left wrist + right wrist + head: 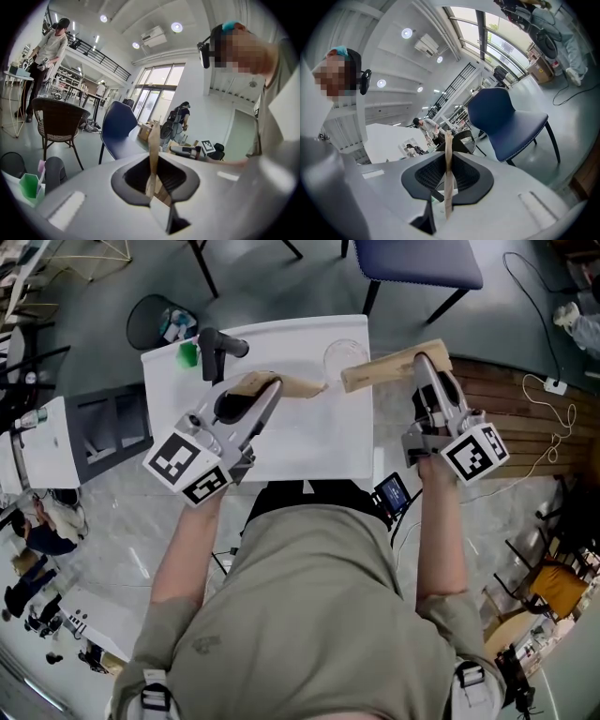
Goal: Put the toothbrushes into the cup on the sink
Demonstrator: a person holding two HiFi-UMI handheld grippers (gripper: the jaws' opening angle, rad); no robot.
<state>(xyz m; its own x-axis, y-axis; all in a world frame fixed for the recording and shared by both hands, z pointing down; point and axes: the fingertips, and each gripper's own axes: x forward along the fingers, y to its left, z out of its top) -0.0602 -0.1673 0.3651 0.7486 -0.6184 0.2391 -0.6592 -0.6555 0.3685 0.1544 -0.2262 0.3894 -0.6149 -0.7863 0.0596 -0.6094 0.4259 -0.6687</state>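
Observation:
A clear glass cup [345, 356] stands at the far side of the white sink top [309, 446]. My left gripper [275, 386] is shut on a flat tan paper pack [298, 386], which reaches toward the cup from the left. Seen along the left gripper's jaws, that pack [153, 154] stands edge-on between them [153, 174]. My right gripper [427, 362] is shut on a longer tan cardboard pack [386, 367], which points left at the cup. In the right gripper view this pack [448, 164] is a thin upright strip clamped in the jaws [447, 177]. No bare toothbrush shows.
A black faucet [217, 348] and a green holder [188, 354] stand at the sink top's far left corner. A black bin [155, 321] and a blue chair [417, 261] lie beyond it. A small screen [392, 491] sits at the near right edge. People stand in the background.

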